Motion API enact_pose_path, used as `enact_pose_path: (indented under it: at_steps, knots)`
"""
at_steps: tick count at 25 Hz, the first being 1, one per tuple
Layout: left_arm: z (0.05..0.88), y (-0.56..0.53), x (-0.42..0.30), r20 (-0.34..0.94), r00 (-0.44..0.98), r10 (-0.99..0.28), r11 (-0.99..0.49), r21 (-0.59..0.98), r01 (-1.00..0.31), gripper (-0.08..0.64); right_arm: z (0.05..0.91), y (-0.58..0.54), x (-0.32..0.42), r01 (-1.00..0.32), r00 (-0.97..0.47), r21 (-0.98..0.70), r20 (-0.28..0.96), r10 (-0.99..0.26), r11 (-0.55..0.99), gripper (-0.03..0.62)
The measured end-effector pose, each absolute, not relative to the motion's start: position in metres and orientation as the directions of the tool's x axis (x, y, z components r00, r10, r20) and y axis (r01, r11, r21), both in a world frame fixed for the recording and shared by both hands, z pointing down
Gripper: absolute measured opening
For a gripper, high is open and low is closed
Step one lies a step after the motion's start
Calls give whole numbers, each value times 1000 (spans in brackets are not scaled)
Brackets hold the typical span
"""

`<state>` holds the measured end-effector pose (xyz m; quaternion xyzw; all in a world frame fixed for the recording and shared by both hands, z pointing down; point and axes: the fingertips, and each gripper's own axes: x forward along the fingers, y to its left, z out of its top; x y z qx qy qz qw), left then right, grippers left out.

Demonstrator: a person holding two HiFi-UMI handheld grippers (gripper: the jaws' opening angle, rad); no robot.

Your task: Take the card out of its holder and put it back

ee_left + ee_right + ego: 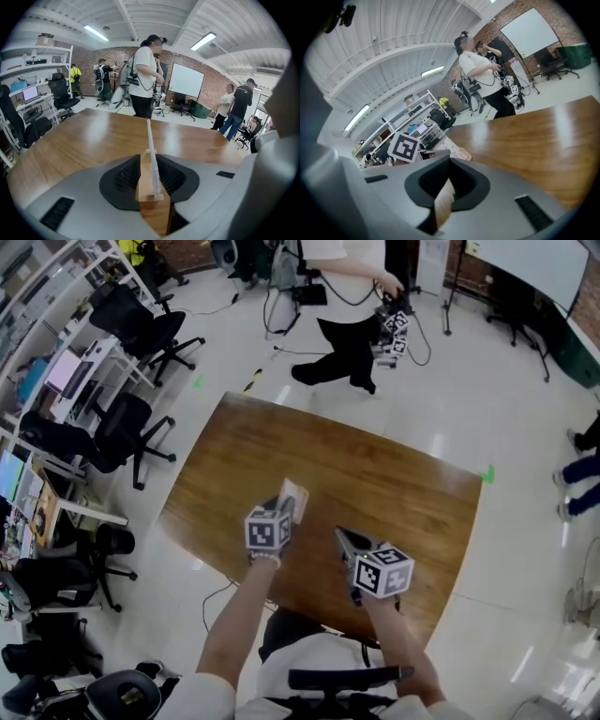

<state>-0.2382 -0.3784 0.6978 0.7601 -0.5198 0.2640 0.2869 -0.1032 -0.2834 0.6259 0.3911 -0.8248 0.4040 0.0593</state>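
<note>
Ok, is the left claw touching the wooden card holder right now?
Touching. The left gripper view shows the left claw closed on the wooden holder, pressed against both its sides with no gap. The card stands in it.

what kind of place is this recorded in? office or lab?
Likely an open robotics lab or workshop: shelving with monitors, a whiteboard, and another person carrying a marker-cube rig.

Grey left gripper [287, 509] and right gripper [341, 534] bear black-and-white marker cubes [269, 531].
</note>
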Motion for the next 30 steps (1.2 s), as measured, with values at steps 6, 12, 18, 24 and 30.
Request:
enact_pose_path:
  at_steps: [6,12,18,24,30]
  knots:
    - [696,-379,-234,704,329,-630,-310,160,-937,80,625,-283,-101,-696,-684,-621,422,-595,360,9]
    - [701,-377,-233,706,341,-621,-316,172,-933,35,625,-283,-102,-698,-682,-621,425,-595,356,9]
    - [708,-374,-232,710,340,-617,-319,170,-933,21,633,-282,-97,-702,-676,-621,426,-601,349,9]
    - [703,-378,-226,702,349,-621,-324,175,-930,15,630,-286,-92,-704,-675,-618,427,-601,350,9]
    - [688,-381,-226,672,353,-650,-318,182,-931,15,630,-284,-91,-701,-677,-620,425,-601,351,9]
